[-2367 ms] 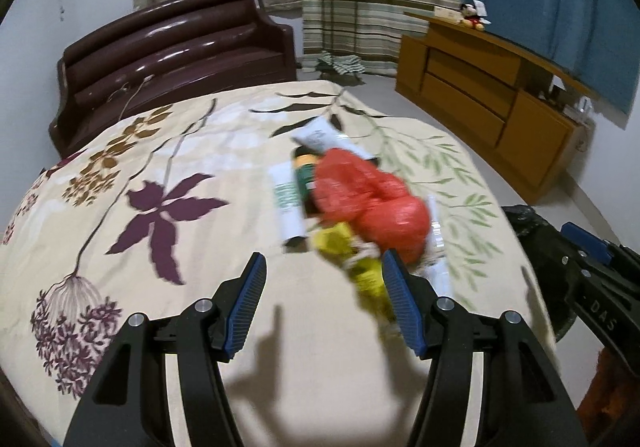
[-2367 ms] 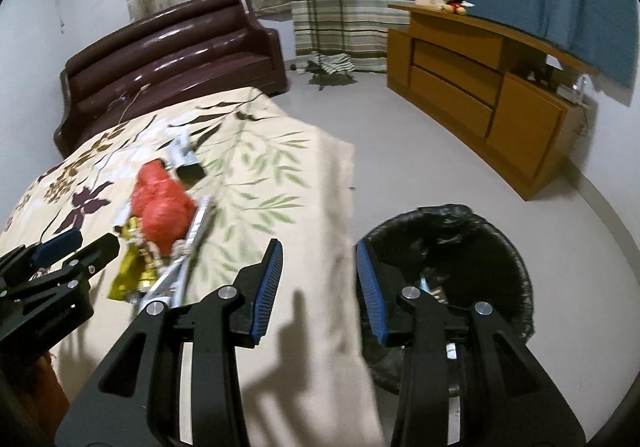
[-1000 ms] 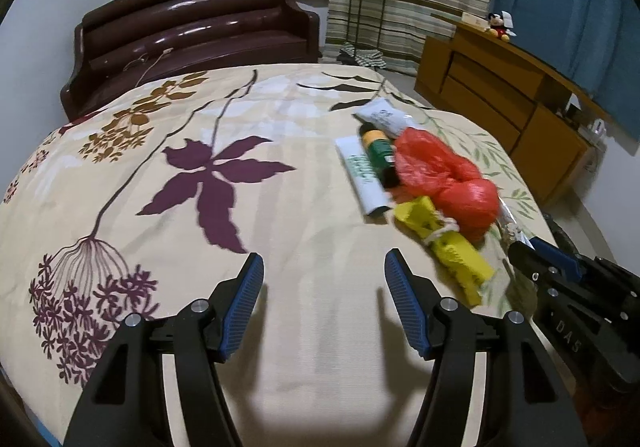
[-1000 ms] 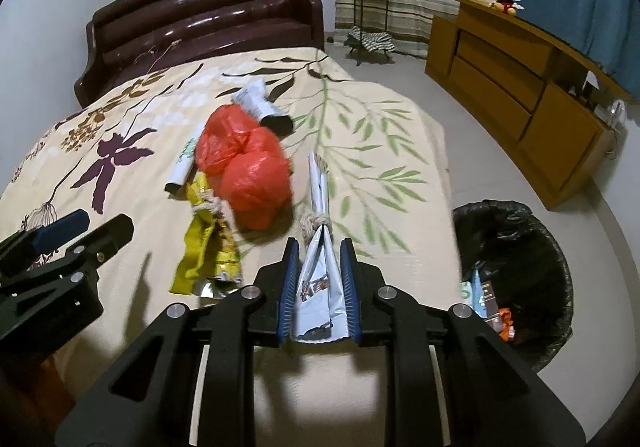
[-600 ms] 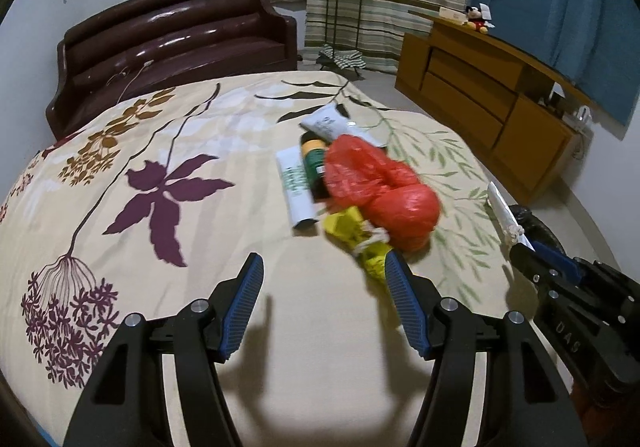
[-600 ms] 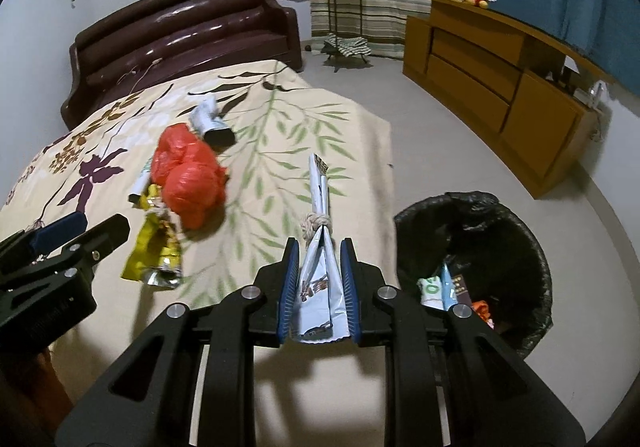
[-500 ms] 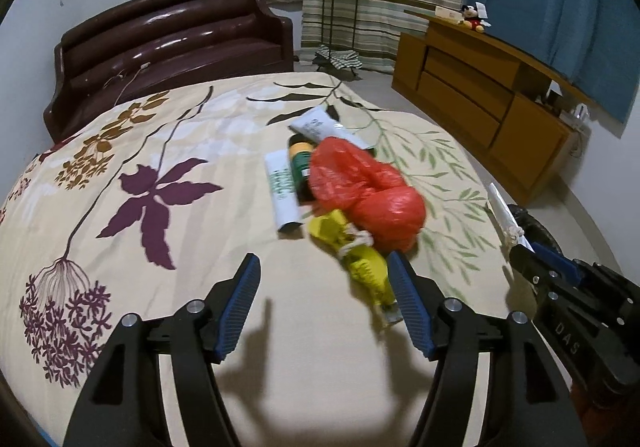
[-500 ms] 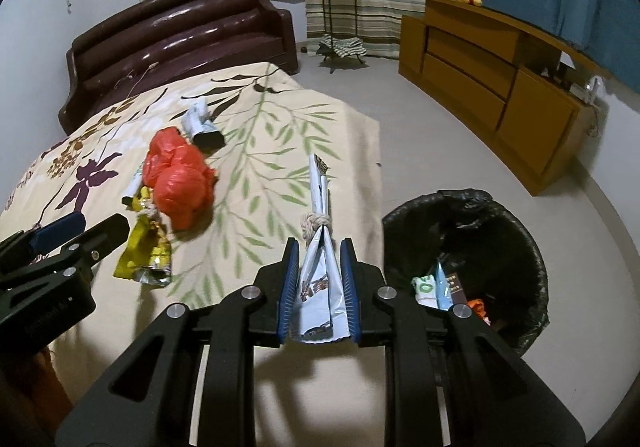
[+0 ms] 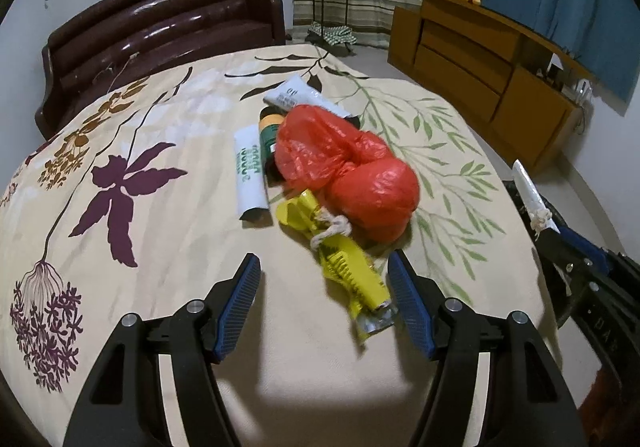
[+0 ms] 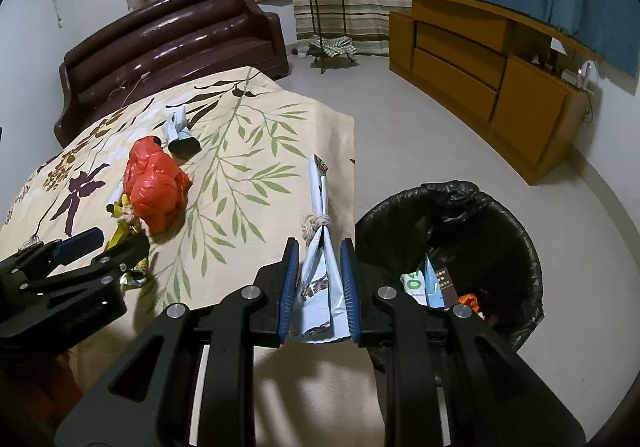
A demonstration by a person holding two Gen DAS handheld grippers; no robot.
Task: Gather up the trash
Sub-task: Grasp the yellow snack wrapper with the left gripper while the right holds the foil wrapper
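**A:** What is the right gripper (image 10: 316,289) carrying, and how will it behave?

**B:** Its jaws are clamped on a pale blue wrapper (image 10: 318,247), a flattened foil-like packet cinched in the middle by a knot of rope. I judge it very light and limp, likely to crumple. The grip sits on the wide lower end, below the knot, which looks like the firmest place. It hangs over the bed's edge, just beside the black-lined bin (image 10: 500,223), where other wrappers already lie.

**A:** And the left gripper (image 9: 320,303)?

**B:** Its jaws stand apart with nothing pressed between them. The lower end of the yellow wrapper (image 9: 348,271) lies between them on the bedspread (image 9: 168,231), untouched. That one is glossy, creased film, also rope-tied; probably slippery, so I would pinch near the knot or across the flat tail.

**A:** The rest?

**B:** A red plastic bag (image 9: 348,163), puffy, thin and soft, touches the yellow one. Beside it lie a white tube-shaped packet (image 9: 250,171), a dark bottle (image 9: 267,131) and another white packet (image 9: 296,95), all on the soft, floral cloth.
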